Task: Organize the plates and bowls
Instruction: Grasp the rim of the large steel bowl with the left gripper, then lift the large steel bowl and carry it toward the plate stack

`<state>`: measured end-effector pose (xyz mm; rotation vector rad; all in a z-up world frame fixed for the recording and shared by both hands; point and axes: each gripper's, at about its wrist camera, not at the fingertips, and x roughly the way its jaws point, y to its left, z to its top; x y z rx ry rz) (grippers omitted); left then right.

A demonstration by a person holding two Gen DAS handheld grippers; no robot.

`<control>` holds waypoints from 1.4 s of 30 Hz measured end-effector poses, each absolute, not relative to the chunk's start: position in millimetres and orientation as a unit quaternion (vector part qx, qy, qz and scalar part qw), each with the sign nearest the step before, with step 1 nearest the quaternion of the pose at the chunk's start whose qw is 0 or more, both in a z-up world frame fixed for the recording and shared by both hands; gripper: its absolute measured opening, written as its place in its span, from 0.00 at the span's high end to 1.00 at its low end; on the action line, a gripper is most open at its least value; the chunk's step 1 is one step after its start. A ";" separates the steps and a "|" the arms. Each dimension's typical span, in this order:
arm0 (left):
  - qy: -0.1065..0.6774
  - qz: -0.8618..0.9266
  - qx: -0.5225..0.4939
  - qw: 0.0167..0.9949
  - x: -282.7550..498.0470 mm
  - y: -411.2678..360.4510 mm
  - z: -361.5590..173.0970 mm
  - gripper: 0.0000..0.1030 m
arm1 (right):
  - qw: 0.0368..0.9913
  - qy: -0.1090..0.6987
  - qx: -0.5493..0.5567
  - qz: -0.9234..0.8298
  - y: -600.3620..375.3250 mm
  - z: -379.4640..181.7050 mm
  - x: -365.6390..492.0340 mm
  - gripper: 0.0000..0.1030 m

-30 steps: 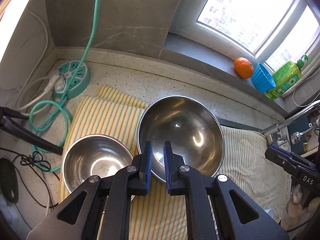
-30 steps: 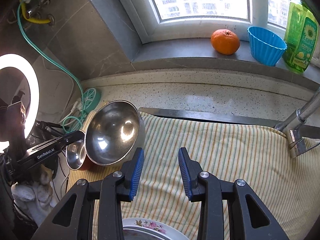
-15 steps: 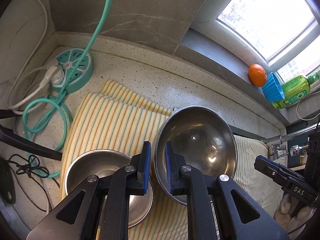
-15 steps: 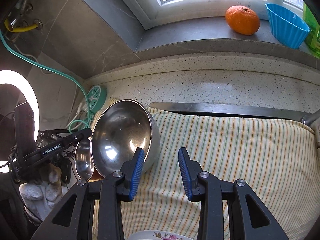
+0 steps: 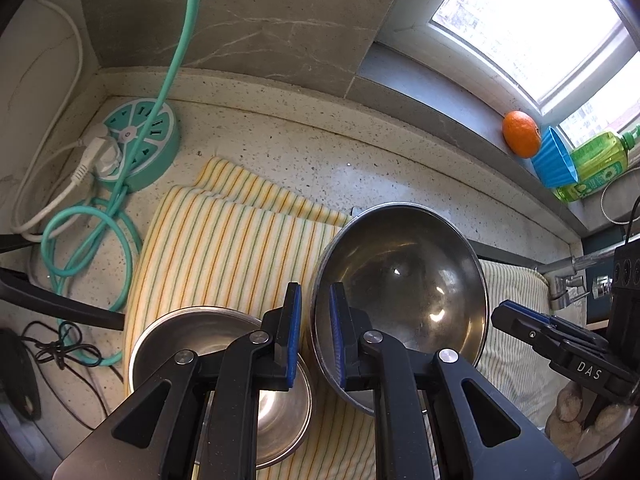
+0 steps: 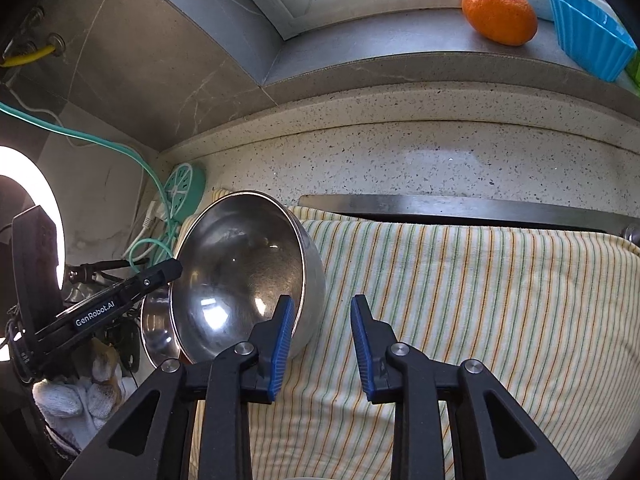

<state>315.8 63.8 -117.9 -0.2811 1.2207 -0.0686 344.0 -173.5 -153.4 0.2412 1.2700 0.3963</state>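
Note:
My left gripper (image 5: 314, 334) is shut on the rim of the large steel bowl (image 5: 404, 292), which is tilted with its open side toward the camera, above the striped cloth (image 5: 224, 248). A smaller steel bowl (image 5: 200, 340) sits on the cloth just left of and below it. In the right wrist view the large bowl (image 6: 240, 276) leans to the left, with the small bowl (image 6: 156, 328) behind it. My right gripper (image 6: 322, 340) is open and empty over the cloth (image 6: 460, 288), beside the large bowl's right side.
A teal power strip (image 5: 138, 144) with cables lies at the back left. An orange (image 6: 500, 14), a blue cup (image 6: 590, 32) and a green bottle (image 5: 592, 164) stand on the window sill. A tap (image 5: 568, 276) is at the right.
My left gripper has lifted and tilted the large bowl, carrying it right of the small bowl. My right gripper has moved forward and left toward the large bowl; the floral plate has dropped out of view.

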 end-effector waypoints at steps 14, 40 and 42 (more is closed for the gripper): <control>0.569 -0.031 -0.107 0.815 316.5 57.0 -121.3 0.91 | 0.771 0.600 0.097 0.189 -149.9 -165.6 351.4 0.90; 0.547 -0.046 -0.126 0.827 298.9 46.7 -100.9 0.91 | 0.783 0.587 0.100 0.176 -176.3 -138.9 332.1 0.91; 0.541 -0.050 -0.126 0.830 294.4 45.0 -95.2 0.91 | 0.784 0.586 0.101 0.178 -180.7 -133.5 327.0 0.91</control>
